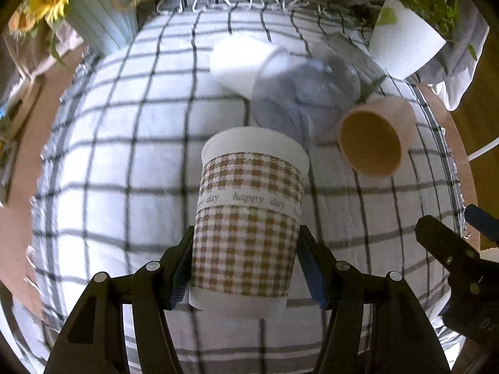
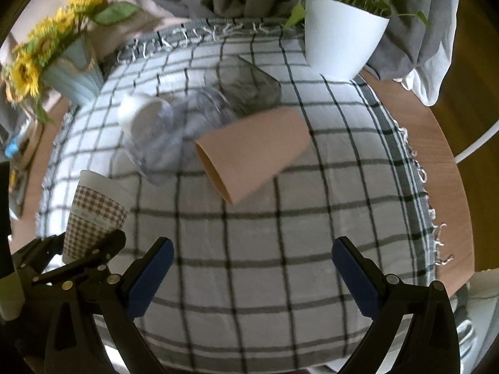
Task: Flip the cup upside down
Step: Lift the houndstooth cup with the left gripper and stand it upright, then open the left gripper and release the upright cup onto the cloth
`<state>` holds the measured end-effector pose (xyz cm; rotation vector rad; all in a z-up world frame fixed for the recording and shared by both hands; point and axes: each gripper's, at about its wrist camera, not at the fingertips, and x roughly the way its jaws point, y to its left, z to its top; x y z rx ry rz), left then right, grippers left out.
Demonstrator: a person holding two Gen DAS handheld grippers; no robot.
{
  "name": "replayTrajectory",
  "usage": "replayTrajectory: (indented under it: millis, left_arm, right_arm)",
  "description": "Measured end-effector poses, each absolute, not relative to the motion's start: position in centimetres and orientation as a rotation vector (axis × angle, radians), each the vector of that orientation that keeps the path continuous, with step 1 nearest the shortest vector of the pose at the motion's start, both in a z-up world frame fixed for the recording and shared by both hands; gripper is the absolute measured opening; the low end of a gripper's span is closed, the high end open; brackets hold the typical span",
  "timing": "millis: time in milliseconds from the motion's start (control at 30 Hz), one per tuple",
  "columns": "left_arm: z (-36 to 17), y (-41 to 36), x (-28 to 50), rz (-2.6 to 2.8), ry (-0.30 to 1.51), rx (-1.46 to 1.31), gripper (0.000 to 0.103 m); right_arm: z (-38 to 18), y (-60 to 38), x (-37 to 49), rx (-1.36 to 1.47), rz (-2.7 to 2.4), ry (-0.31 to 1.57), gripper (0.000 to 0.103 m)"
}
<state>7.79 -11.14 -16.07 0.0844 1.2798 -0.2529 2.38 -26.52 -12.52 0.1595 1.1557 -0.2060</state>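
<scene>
The left gripper [image 1: 244, 268] is clenched on the houndstooth paper cup [image 1: 249, 215], its two blue-padded fingers [image 1: 308, 268] pressing the printed sleeve from either side near the cup's narrower white end, which sits closest to the camera; the wider white end points away from the jaws, out over the checked tablecloth [image 1: 124, 155]. A band reading "happy day" runs across the sleeve. Beyond the jaws, further along the cloth, a clear plastic cup [image 1: 296, 93] lies on its side, overlapping a white cup [image 1: 237, 59] also lying down just left of it. To the right of the clear cup a beige cup [image 1: 374, 134] lies on its side with its orange-brown mouth facing the camera. A white plant pot [image 1: 405, 43] stands far ahead to the right, and a pale ribbed vase with sunflowers [image 1: 103, 25] far ahead to the left. The right gripper [image 2: 252, 268] is released, its blue pads [image 2: 149, 280] spread wide with only tablecloth between them. Ahead of its jaws lies the beige cup [image 2: 252, 149], and the held paper cup [image 2: 96, 215] shows at the left, gripped by the other tool. A grey glass tumbler [image 2: 249, 87] lies further ahead, near the plant pot [image 2: 340, 40]
</scene>
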Motion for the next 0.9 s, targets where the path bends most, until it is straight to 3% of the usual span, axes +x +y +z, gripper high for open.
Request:
replayTrajectory:
  millis: [400,500,667,900]
  left_arm:
    - [-17.9,-13.1,5.4,-0.255,1.326,0.073,0.061]
    - [-18.2,-13.4,5.2,-0.270,1.335,0.062,0.074]
    - [-18.0,-13.6,4.9,-0.284,1.334,0.066,0.076]
    - [-16.7,-12.8,4.3,-0.303,1.319,0.087,0.086]
  right_arm:
    - [-14.2,-27.7,0.2,0.091,-0.208,1.196,0.102]
    - [-14.2,-27.8,-0.1,0.089,-0.211,1.193,0.102]
    - [-14.1,-27.8,-0.5,0.092,-0.218,1.191,0.102]
    - [-12.9,-27.5,-1.3,0.100,-0.238,1.166,0.102]
